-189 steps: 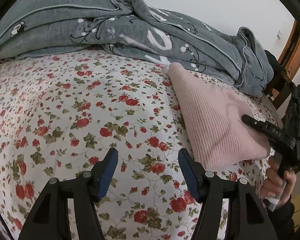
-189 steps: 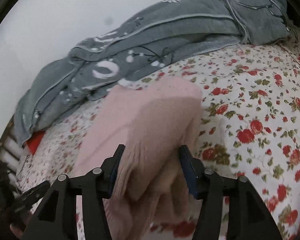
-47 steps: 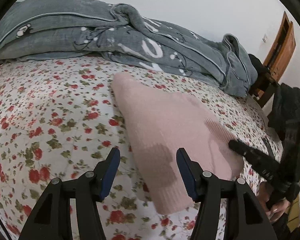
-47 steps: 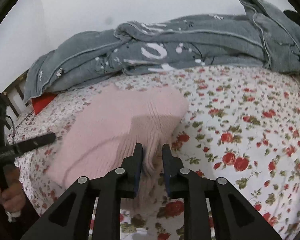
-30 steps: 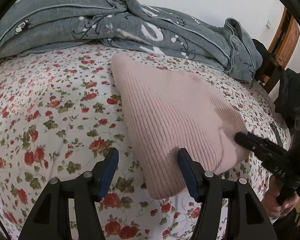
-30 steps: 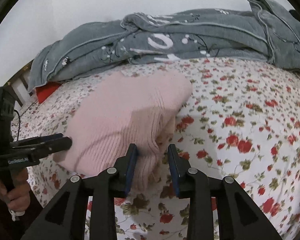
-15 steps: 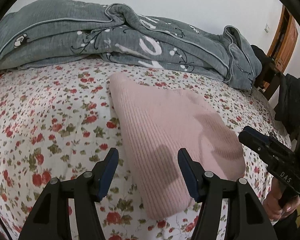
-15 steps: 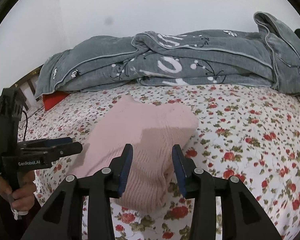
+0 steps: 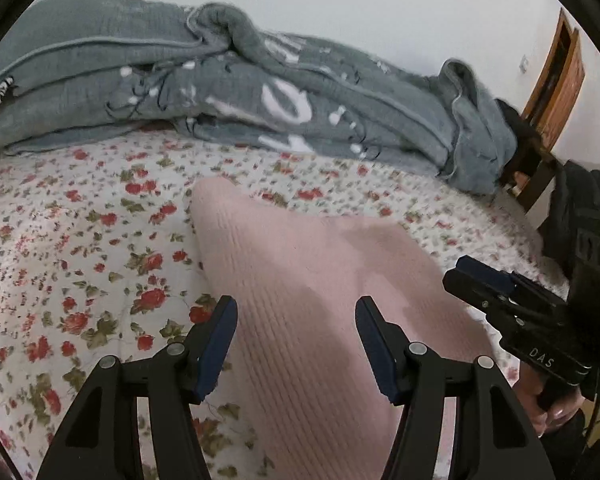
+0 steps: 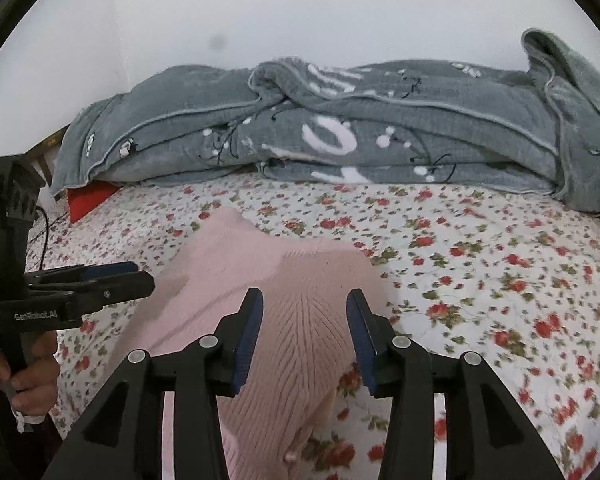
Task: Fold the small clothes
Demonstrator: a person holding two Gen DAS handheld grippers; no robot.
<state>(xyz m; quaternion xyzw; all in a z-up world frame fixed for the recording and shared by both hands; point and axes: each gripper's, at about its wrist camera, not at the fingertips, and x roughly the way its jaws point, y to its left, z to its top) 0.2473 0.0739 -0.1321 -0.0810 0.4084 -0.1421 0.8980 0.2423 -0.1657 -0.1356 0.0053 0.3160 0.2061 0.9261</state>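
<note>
A folded pink knit sweater (image 9: 308, 280) lies flat on the floral bed sheet (image 9: 80, 264). My left gripper (image 9: 296, 340) hovers over the sweater's near end, open, its pads clear of the knit. In the right wrist view the sweater (image 10: 296, 304) sits below my right gripper (image 10: 305, 312). Its jaws are opening, with nothing pressed between the pads. Each gripper shows in the other's view: the right gripper (image 9: 466, 274) beside the sweater's right edge, the left gripper (image 10: 138, 276) at its left edge.
A bunched grey quilt (image 10: 340, 132) runs along the wall at the back of the bed. A red item (image 10: 90, 198) pokes out under its left end. A wooden door (image 9: 560, 80) and dark clothing (image 9: 584, 208) stand past the bed's right side.
The right gripper's jaws have let go of the sweater's edge and widened. Both grippers have drawn back and risen a little from the sweater. The left gripper's jaws stay as wide as before.
</note>
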